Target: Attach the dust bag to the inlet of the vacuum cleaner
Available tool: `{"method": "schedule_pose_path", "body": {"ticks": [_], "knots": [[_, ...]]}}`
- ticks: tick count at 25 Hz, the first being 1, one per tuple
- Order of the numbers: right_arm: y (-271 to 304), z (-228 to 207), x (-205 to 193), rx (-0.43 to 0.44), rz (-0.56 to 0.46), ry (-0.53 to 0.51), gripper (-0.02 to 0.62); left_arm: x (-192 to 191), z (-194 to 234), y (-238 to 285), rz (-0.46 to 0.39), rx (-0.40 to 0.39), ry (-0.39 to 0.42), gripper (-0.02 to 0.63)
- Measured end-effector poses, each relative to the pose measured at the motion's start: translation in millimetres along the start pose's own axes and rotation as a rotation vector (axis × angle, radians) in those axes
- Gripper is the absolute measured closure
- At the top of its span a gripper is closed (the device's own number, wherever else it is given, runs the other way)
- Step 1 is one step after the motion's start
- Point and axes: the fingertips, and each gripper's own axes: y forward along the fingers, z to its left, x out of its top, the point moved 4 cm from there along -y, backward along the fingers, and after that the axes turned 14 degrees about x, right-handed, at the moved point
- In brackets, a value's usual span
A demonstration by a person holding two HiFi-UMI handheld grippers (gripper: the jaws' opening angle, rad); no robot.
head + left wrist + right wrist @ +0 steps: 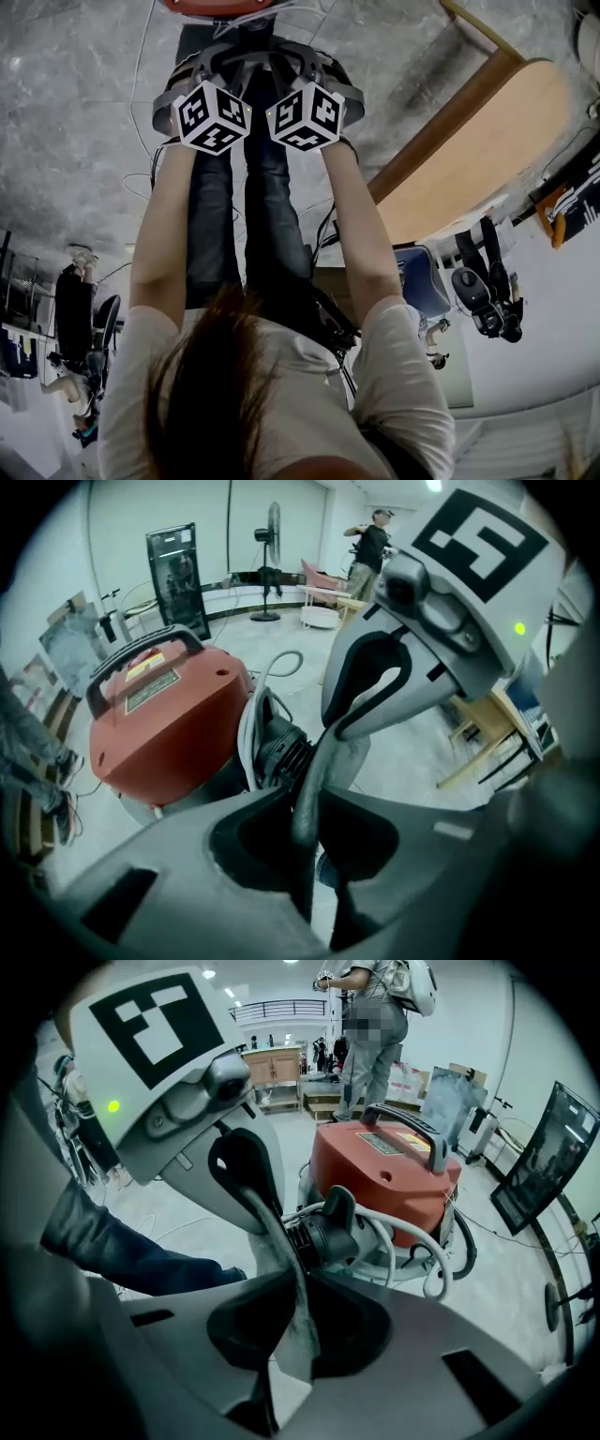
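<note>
Dust bag (339, 759): grey fabric, stretched between both claws just in front of the vacuum's inlet; whether it touches the inlet cannot be told.
Left gripper (307, 797): jaws clamped on one edge of the bag.
Right gripper (296, 1283): jaws pinched on the bag's other edge.
Inlet (323, 1234): black ribbed collar, low on the vacuum's front.
Vacuum cleaner (394, 1171): red lid, black handle (412, 1129); stands on the floor.
Floor (75, 112): grey, mottled; cables (141, 84) trail across it.
Room: pale walls, wooden table (469, 150), standing fan (273, 536), dark panel (173, 569).
Writing: yellow-and-white label (150, 682) on the lid; print unreadable.
</note>
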Motion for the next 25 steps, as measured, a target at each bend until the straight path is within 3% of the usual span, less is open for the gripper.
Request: {"method": "schedule_pose_path", "body": {"ticks": [3,6,14,16,21,25], "knots": [[2,-6,5,-0.007,0.023,-0.006,0.545,-5,-1,1,0.000,-0.002,-0.098,0.532],[3,-8,6,-0.013,0.010,0.003,0.546,-3,3,5,0.010,-0.015,-0.117,0.529],[0,-7,0,-0.042,-0.057,0.165,0.546,10,13,8,0.031,-0.102,0.009,0.517],[1,-5,1,-0.043,-0.039,0.144,0.546,6,11,6,0.021,-0.103,-0.031,0.517],[1,-13,6,-0.042,0.024,0.073,0.540,2,7,6,0.019,-0.083,-0.266,0.518],[0,-14,9,-0.038,0.026,0.061,0.538,2,8,5,0.012,-0.077,-0.280,0.520]]}}
